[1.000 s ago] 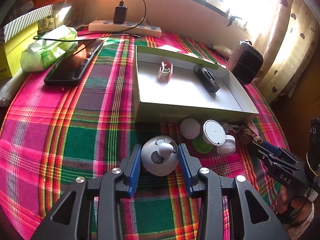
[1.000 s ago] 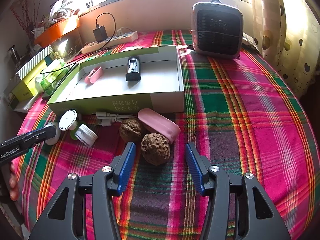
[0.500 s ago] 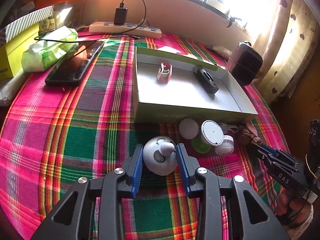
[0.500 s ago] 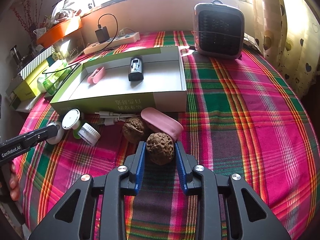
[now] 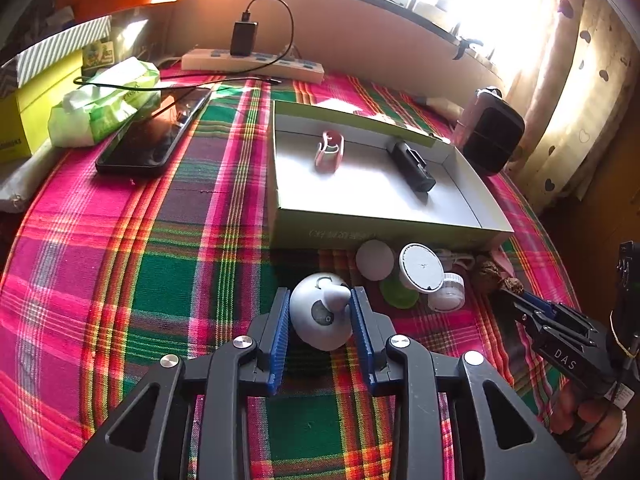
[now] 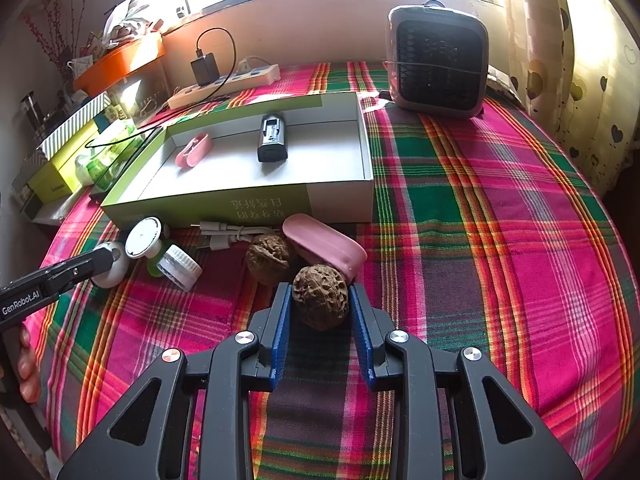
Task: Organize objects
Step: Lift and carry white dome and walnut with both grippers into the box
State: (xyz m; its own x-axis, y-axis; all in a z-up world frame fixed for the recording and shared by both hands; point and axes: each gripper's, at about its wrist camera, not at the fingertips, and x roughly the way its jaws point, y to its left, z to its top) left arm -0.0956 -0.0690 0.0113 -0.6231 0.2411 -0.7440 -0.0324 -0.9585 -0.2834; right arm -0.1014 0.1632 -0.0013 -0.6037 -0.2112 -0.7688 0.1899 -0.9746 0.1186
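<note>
Both grippers closed in on small objects in front of the open box

Low in the frame, the left gripper [image 5: 320, 312] has just been closing; its blue pads [image 5: 280, 332] now flank and seem to touch a grey dome-shaped gadget [image 5: 320, 316] on the plaid cloth [image 5: 160, 280]. The right gripper [image 6: 320, 308] is narrow, pads pressed on a walnut [image 6: 320, 296]; a second walnut [image 6: 267, 258] and a pink case [image 6: 324, 244] lie just behind, before the box [image 6: 344, 200].

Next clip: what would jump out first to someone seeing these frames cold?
The bright pink-and-green plaid cloth, and the two tongs. The left tongs have just been closing around a grey knob; the right tongs clamp a walnut. Behind them lies an open box.
</note>
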